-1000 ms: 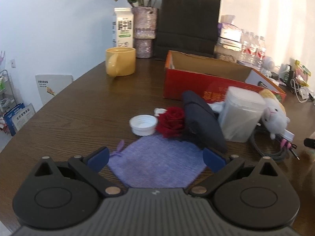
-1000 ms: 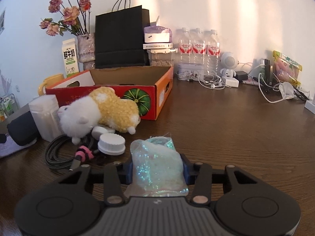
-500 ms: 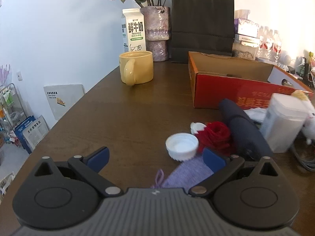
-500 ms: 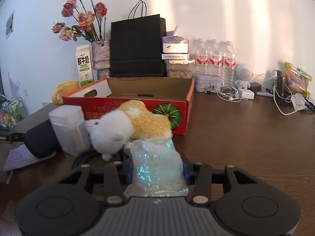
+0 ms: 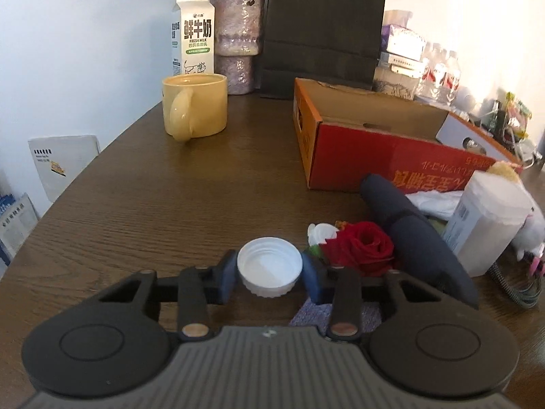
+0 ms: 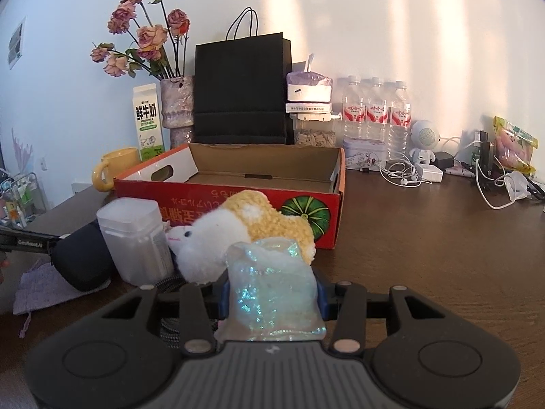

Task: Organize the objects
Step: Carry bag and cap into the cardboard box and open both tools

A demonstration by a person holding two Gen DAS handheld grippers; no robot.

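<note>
My left gripper [image 5: 269, 272] is shut on a white bottle cap [image 5: 269, 266], open side up, on the wooden table [image 5: 170, 197]. A red rose [image 5: 361, 247] and a dark rolled pouch [image 5: 415, 238] lie just right of it, over a purple cloth bag [image 5: 313, 313]. My right gripper [image 6: 272, 293] is shut on a shimmering translucent bag [image 6: 272, 289] and holds it above the table, in front of a white and yellow plush toy [image 6: 238, 235]. An open red cardboard box [image 6: 238, 201] stands behind the toy; it also shows in the left wrist view [image 5: 374, 150].
A frosted plastic jar [image 6: 136, 238] stands left of the toy over a coiled cable. A yellow mug [image 5: 194, 105], milk carton [image 5: 194, 34], flower vase [image 6: 175, 109], black paper bag [image 6: 242, 92], water bottles [image 6: 374, 112] and chargers with cables line the back.
My left gripper moved left off the purple bag and shut on the white cap. My right gripper rose with the shimmering bag and came nearer the plush toy and box.
</note>
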